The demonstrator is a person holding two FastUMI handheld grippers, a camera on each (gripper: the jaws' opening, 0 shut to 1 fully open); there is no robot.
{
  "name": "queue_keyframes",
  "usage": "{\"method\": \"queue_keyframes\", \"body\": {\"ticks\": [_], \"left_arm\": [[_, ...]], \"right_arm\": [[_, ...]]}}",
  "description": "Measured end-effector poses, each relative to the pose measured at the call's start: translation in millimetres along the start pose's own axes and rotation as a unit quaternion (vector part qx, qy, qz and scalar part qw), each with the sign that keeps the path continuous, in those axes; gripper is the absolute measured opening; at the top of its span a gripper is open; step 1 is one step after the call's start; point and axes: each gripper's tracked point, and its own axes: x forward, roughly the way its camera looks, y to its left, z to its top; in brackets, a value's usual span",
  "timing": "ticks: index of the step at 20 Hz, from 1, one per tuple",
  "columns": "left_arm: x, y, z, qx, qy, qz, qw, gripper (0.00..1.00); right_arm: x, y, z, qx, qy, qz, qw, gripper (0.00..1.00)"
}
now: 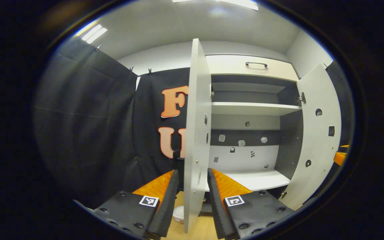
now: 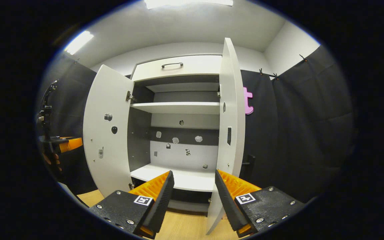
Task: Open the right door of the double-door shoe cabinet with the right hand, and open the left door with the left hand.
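Note:
The white shoe cabinet [image 2: 178,108] stands with both doors swung out, showing its shelves. In the left gripper view the left door [image 1: 197,116] is edge-on, and its free edge runs down between the fingers of my left gripper [image 1: 192,173]. The jaws are spread, with a small gap on the left side of the door. A black handle [image 1: 177,156] shows just behind that door. In the right gripper view my right gripper [image 2: 192,176] is open with nothing between its fingers, a little in front of the right door [image 2: 232,116]. The left door [image 2: 107,133] hangs wide open.
A drawer with a black handle [image 2: 172,65] tops the cabinet. The bottom shelf [image 2: 178,178] lies just beyond my right fingers, over a wooden floor [image 2: 182,226]. Black cloth walls close both sides. The other gripper [image 2: 63,144] and a hand show at far left.

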Motion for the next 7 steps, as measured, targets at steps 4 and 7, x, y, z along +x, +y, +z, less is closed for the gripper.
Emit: {"method": "queue_keyframes", "body": {"ticks": [4, 7], "left_arm": [[-6, -43, 4, 0.005, 0.0, -0.025, 1.0, 0.86], [-7, -65, 3, 0.013, 0.002, -0.039, 0.999, 0.9]], "right_arm": [[-2, -10, 7, 0.0, -0.011, 0.013, 1.0, 0.77], [-5, -26, 5, -0.005, -0.01, 0.006, 1.0, 0.8]]}}
